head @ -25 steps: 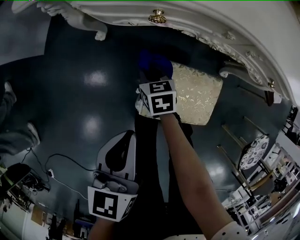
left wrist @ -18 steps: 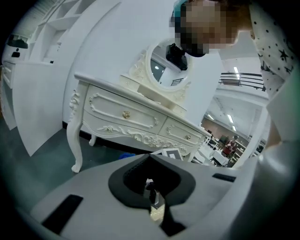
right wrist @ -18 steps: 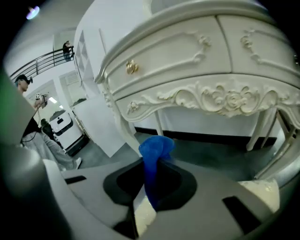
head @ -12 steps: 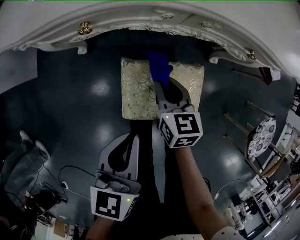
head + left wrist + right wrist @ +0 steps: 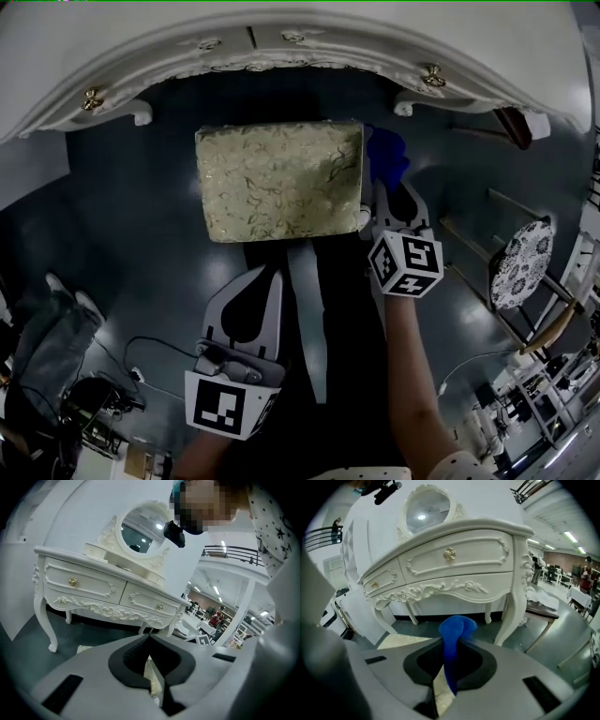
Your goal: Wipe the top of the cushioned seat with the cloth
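Observation:
The cushioned seat (image 5: 281, 178), pale gold with a leaf pattern, stands on the dark floor in front of the white dressing table. My right gripper (image 5: 389, 189) is just past the seat's right edge, shut on the blue cloth (image 5: 386, 156). In the right gripper view the cloth (image 5: 452, 637) stands up from between the jaws, with the seat (image 5: 401, 641) low at the left. My left gripper (image 5: 269, 276) hangs near the seat's front edge, shut with nothing in it. A sliver of the seat (image 5: 151, 677) shows past its jaws.
The white carved dressing table (image 5: 281, 47), with gold knobs and curved legs, arcs behind the seat. A chair with a round patterned seat (image 5: 520, 277) stands at the right. Cables (image 5: 122, 347) and another person's legs (image 5: 47, 323) are at the lower left.
My right gripper has swept the blue cloth rightward across the seat top, from its left part to beyond its right edge. The left gripper has stayed low and shut.

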